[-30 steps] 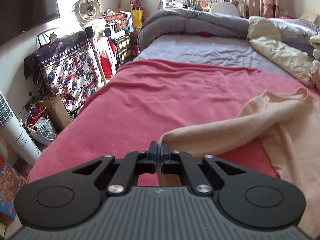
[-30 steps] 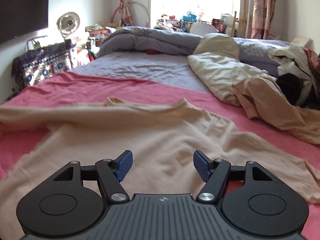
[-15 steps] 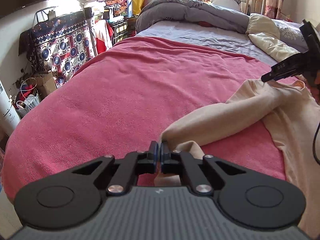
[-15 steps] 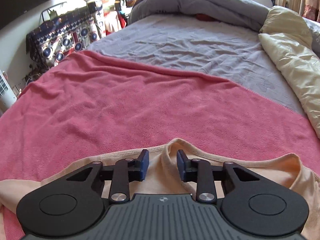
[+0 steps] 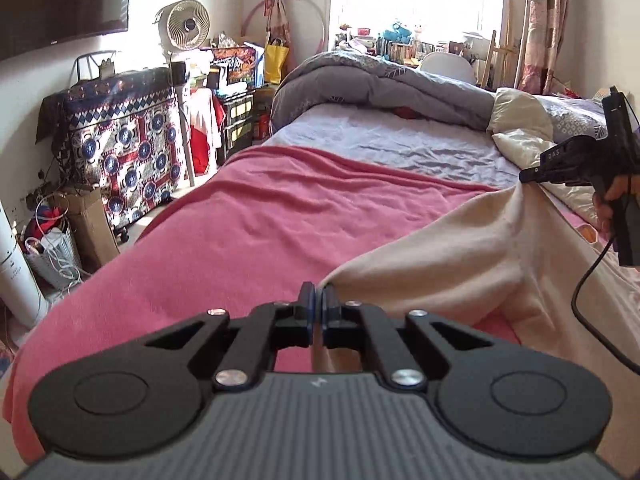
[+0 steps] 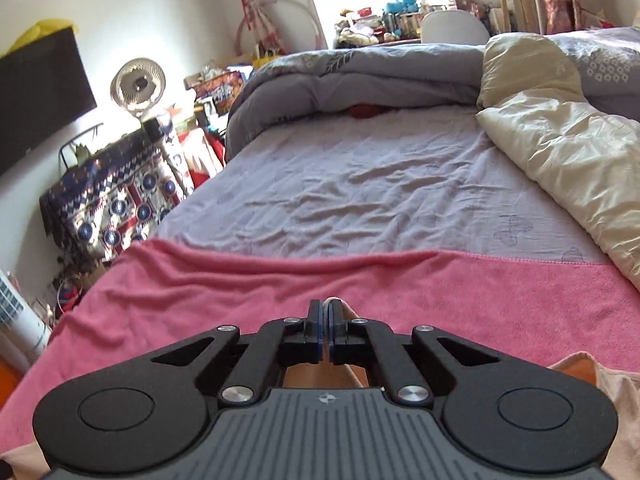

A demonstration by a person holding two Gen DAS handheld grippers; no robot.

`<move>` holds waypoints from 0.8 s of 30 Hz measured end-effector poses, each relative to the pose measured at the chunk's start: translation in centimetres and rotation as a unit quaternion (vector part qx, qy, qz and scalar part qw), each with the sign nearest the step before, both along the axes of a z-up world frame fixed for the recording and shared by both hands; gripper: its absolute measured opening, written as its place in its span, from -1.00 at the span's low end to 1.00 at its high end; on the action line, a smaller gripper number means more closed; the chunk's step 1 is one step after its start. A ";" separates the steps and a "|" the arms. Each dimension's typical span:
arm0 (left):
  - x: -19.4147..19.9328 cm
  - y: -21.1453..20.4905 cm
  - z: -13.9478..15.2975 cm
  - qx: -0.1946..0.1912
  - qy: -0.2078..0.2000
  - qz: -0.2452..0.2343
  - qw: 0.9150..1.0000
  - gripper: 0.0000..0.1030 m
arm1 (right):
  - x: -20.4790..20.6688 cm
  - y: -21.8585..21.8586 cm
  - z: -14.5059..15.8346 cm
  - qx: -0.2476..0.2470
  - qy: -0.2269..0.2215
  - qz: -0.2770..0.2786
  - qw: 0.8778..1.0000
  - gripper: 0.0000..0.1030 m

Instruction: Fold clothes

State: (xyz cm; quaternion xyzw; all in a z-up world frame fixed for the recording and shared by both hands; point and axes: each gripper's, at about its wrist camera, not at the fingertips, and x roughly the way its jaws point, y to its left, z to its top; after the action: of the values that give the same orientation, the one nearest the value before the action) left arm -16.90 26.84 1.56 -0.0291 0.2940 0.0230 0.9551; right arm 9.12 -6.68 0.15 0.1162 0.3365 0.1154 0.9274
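Observation:
A peach-coloured garment (image 5: pixel 460 256) lies over the pink blanket (image 5: pixel 260 232) on the bed. My left gripper (image 5: pixel 319 300) is shut on one edge of the garment near the bottom of the left wrist view. The cloth stretches from there up to my right gripper (image 5: pixel 524 178) at the right edge, which pinches the far edge and lifts it into a peak. In the right wrist view my right gripper (image 6: pixel 326 322) is shut on a thin fold of the peach garment (image 6: pixel 588 376), most of which is hidden under the gripper body.
Beyond the blanket lies a lilac sheet (image 6: pixel 360 192), a rolled grey duvet (image 6: pixel 360 76) and a cream quilt (image 6: pixel 560 152) at the right. Left of the bed stand a patterned covered cabinet (image 5: pixel 120 136), a fan (image 5: pixel 188 28), a cardboard box (image 5: pixel 86 224) and a white heater (image 5: pixel 12 272).
My right gripper moved forward to the garment's far edge, its jaws shut on the cloth, and it lifted it. The left gripper stayed shut on its edge and shifted slightly.

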 end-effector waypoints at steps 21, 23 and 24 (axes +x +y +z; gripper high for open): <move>5.9 6.5 -5.2 -0.139 0.121 0.060 0.981 -0.56 | -2.6 3.5 -1.2 -0.105 -0.006 0.062 0.993 0.43; 5.8 7.0 -5.4 -0.145 0.121 0.058 0.980 -0.56 | -5.5 3.6 0.5 -0.100 -0.021 0.089 0.991 0.45; 5.8 6.7 -5.4 -0.133 0.120 0.055 0.982 -0.56 | -7.1 3.9 1.1 -0.095 -0.026 0.108 0.989 0.45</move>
State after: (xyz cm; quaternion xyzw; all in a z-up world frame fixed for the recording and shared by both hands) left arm -11.15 33.57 -3.85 -0.1686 0.4052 0.0392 0.8977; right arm 1.98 -2.73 1.20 -0.0126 0.3318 0.1851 0.9249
